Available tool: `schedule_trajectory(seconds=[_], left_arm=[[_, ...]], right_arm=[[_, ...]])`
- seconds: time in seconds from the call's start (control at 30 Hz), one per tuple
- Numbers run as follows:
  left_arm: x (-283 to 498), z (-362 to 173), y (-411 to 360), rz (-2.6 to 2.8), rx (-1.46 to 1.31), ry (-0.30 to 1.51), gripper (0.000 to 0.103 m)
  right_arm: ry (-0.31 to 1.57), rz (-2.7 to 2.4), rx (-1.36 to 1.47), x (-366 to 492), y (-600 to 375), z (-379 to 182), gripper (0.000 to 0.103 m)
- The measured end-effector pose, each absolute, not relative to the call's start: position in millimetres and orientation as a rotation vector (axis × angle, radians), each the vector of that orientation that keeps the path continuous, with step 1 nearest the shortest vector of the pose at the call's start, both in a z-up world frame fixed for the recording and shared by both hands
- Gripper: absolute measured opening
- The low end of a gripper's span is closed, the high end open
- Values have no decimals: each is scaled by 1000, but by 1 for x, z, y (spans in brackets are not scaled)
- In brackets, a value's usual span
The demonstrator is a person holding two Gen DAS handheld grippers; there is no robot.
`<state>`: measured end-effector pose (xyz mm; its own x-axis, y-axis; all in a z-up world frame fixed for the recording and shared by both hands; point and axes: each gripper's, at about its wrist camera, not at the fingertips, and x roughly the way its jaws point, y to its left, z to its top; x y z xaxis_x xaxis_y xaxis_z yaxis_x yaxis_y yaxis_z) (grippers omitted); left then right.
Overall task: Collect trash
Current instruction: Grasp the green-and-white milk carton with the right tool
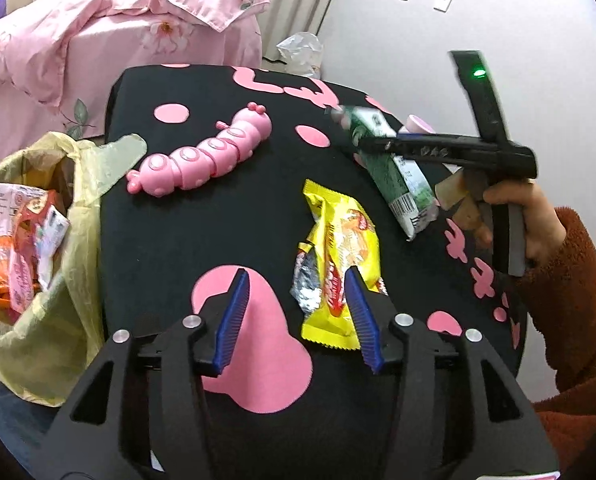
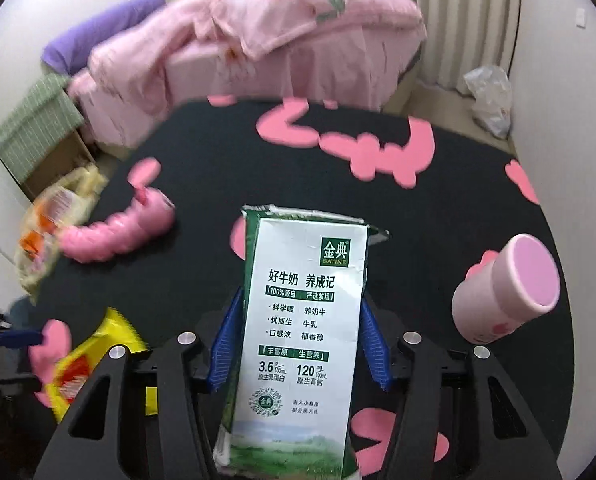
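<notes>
A green and white milk carton [image 2: 309, 248] stands upright between the blue pads of my right gripper [image 2: 301, 296], which is shut on its sides. In the left wrist view the carton [image 1: 401, 184] hangs tilted above the table's right side in that gripper [image 1: 377, 145]. My left gripper [image 1: 298, 272] is open over the black table [image 1: 218, 220], with nothing between its pads. A yellow snack wrapper [image 1: 345, 248] lies flat on the table under its right finger. A yellowish trash bag [image 1: 78, 240] holding several wrappers hangs open at the table's left edge.
A pink caterpillar toy [image 1: 206, 152] lies on the table's left half. A pink cup [image 2: 505, 288] lies on its side at the right. A bed with a pink quilt [image 1: 138, 20] stands behind the table. A clear plastic bag [image 1: 301, 52] sits on the floor beyond.
</notes>
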<state>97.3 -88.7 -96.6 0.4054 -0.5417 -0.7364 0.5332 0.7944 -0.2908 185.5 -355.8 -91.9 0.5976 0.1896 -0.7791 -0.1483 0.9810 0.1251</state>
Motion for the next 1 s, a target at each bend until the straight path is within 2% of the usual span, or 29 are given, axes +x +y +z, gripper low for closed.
schedule_trajectory(seconds=[0.13,0.2,0.37,0.57,0.73,0.8,0.83,0.9,1.0], left_arm=[[97,-99,-93,-715,-35,941,49],[96,-99,-97,-723,-33,937,55],[97,-96,-109,-724,2,921,63],[133,-88,-146,-801,135,917,64],[169,-102,-164,-779,127,1073,46],[172,-109,-166,-753,112,1117,25],[172,-111,-165,-744,93,1135,18],[165,-109,-161,-752,64,1127,15],[146,-87,-152,-721,65,1014,13]], right_arm=[[815,187,35,156,-363,-68,51],[782,170,15,138,-368,-59,51],[727,147,49,93,-390,-48,51],[664,138,76,50,-402,-40,51],[630,125,67,34,-406,-35,51],[624,130,85,32,-408,-36,51],[620,132,90,30,-409,-36,51],[609,136,88,29,-407,-35,51],[584,150,75,28,-400,-29,51]])
